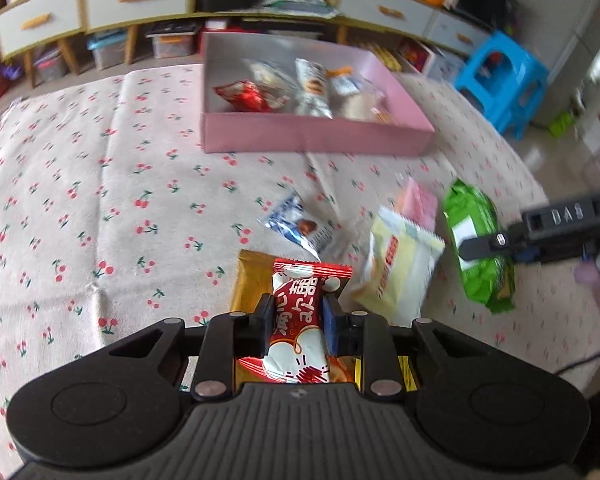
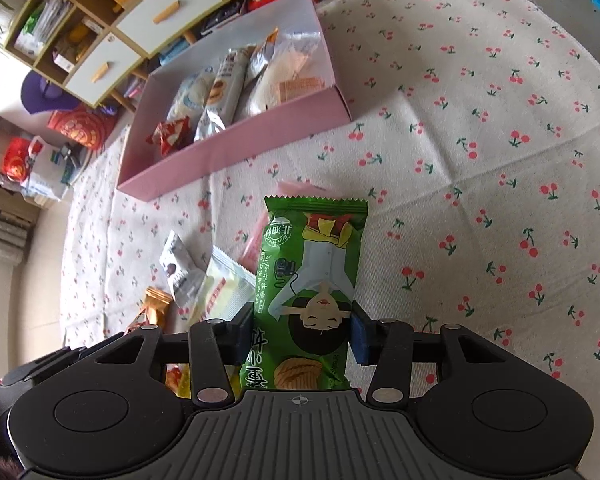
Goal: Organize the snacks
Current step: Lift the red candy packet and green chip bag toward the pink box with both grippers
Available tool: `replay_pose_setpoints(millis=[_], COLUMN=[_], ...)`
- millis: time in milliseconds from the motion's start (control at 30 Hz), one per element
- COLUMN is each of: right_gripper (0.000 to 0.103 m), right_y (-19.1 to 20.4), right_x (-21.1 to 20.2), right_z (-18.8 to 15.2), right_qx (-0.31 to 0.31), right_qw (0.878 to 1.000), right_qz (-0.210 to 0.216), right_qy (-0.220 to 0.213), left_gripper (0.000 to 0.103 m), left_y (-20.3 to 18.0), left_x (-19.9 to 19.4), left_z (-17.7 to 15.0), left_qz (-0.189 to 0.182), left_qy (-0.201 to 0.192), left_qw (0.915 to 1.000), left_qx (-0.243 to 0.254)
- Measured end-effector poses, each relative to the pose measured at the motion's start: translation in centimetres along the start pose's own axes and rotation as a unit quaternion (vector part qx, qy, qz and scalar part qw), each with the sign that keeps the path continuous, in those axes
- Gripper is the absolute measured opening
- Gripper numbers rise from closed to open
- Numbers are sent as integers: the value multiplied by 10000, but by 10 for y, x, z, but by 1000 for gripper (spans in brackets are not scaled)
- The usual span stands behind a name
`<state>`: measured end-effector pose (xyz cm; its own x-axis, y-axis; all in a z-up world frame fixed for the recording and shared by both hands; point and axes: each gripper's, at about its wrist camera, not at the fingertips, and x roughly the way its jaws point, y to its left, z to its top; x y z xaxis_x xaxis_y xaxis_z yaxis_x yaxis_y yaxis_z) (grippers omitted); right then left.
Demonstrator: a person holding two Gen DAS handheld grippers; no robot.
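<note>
My left gripper [image 1: 296, 312] is shut on a red and white snack packet [image 1: 302, 312], held above a gold packet [image 1: 249, 280] on the cherry-print cloth. My right gripper [image 2: 302, 330] is shut on a green snack packet [image 2: 312, 276]; in the left wrist view the green packet [image 1: 478, 244] and the right gripper [image 1: 484, 246] show at the right. The pink box [image 1: 316, 140] stands farther back and holds several snacks; it shows in the right wrist view [image 2: 236, 152] too. Loose on the cloth lie a blue and white packet [image 1: 300, 226], a pale yellow packet [image 1: 400, 272] and a pink packet [image 1: 418, 202].
A low shelf unit with white drawers [image 1: 40, 20] and storage bins runs along the back. A blue plastic stool [image 1: 504, 76] stands at the right past the cloth's edge. The cherry-print cloth [image 2: 500, 160] stretches wide to the right of the box.
</note>
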<state>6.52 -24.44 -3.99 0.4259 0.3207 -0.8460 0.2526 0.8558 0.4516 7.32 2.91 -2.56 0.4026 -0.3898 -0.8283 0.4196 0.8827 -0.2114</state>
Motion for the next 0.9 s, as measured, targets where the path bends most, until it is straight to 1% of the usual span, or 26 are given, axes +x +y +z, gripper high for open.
replay_pose_setpoints(millis=[233, 433, 600, 900], right_gripper=[46, 46, 46, 46], right_y=[-1, 1, 7, 21], right_x=[-13, -22, -23, -13], right_z=[12, 25, 42, 93], right_qx=[185, 352, 417, 679], right_qw=[9994, 9975, 9959, 9909], right_qz=[214, 438, 511, 661], right_qy=[-198, -423, -615, -954], left_gripper=[23, 23, 23, 23], left_y=[11, 7, 4, 0], left_x=[-11, -12, -9, 3], left_z=[12, 23, 34, 60], left_qz=[-109, -65, -78, -264], left_qy=[-305, -466, -508, -611], left_qw=[9966, 9942, 9927, 9897], left_qx=[-756, -971, -1093, -1271])
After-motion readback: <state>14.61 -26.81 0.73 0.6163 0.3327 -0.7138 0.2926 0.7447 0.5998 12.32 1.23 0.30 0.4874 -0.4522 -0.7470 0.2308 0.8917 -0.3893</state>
